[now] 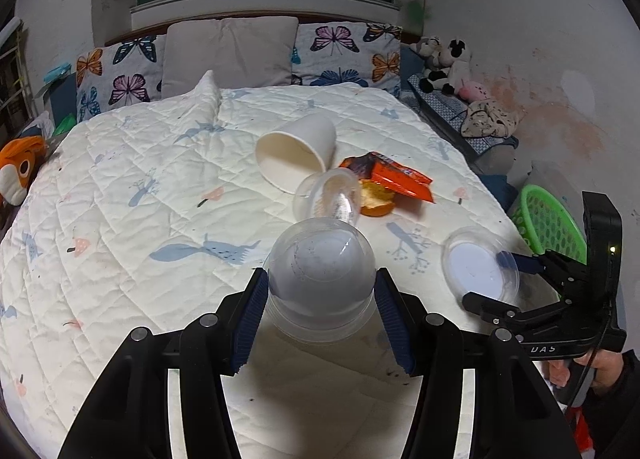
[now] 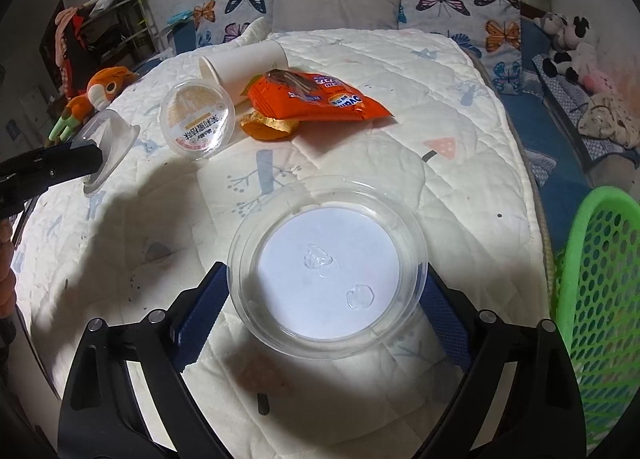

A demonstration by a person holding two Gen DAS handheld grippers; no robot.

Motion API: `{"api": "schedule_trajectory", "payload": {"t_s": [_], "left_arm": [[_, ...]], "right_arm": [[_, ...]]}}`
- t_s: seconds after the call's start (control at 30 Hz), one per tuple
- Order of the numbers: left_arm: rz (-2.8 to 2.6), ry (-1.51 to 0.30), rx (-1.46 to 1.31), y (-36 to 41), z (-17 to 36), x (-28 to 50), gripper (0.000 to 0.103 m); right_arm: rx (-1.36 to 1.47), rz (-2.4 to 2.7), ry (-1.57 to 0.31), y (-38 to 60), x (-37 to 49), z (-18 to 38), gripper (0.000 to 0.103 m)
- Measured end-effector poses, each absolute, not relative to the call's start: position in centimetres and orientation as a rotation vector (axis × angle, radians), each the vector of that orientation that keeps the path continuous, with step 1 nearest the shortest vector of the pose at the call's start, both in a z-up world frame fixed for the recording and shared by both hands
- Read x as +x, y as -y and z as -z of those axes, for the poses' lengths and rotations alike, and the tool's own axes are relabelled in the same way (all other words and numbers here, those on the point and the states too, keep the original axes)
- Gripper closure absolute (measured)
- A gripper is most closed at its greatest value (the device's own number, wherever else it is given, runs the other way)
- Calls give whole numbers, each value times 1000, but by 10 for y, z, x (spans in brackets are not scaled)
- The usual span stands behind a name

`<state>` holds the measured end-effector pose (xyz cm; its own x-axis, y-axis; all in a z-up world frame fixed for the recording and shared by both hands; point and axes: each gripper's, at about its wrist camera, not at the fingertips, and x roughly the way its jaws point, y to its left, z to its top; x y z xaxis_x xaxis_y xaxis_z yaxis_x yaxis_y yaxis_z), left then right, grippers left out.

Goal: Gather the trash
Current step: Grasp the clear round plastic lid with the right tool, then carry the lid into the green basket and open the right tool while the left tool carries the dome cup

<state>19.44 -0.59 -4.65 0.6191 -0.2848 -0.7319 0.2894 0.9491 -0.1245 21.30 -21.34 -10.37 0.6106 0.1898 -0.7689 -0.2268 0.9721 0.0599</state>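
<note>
My left gripper [image 1: 320,291] is shut on a clear plastic cup [image 1: 320,279], held upside down above the quilt; that cup also shows in the right wrist view [image 2: 108,139]. My right gripper [image 2: 326,291] is shut on a clear round lid [image 2: 326,263], which also shows in the left wrist view [image 1: 480,267]. On the bed lie a white paper cup [image 1: 296,151] on its side, a clear labelled tub [image 2: 196,119], an orange snack wrapper [image 2: 316,99] and a piece of orange peel [image 2: 266,125].
A green mesh basket [image 2: 600,299] stands off the bed's right edge. Butterfly pillows [image 1: 344,55] line the headboard. Plush toys [image 1: 444,63] sit at the back right and an orange plush [image 1: 20,167] lies at the left edge.
</note>
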Motion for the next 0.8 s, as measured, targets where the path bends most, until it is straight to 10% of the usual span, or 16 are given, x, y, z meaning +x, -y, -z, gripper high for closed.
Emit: {"api": "schedule_trajectory", "payload": {"t_s": [0.8], "left_arm": [[518, -841, 53, 101, 33, 186, 50]], "right_arm": [[63, -125, -773, 294, 144, 51, 12]]}}
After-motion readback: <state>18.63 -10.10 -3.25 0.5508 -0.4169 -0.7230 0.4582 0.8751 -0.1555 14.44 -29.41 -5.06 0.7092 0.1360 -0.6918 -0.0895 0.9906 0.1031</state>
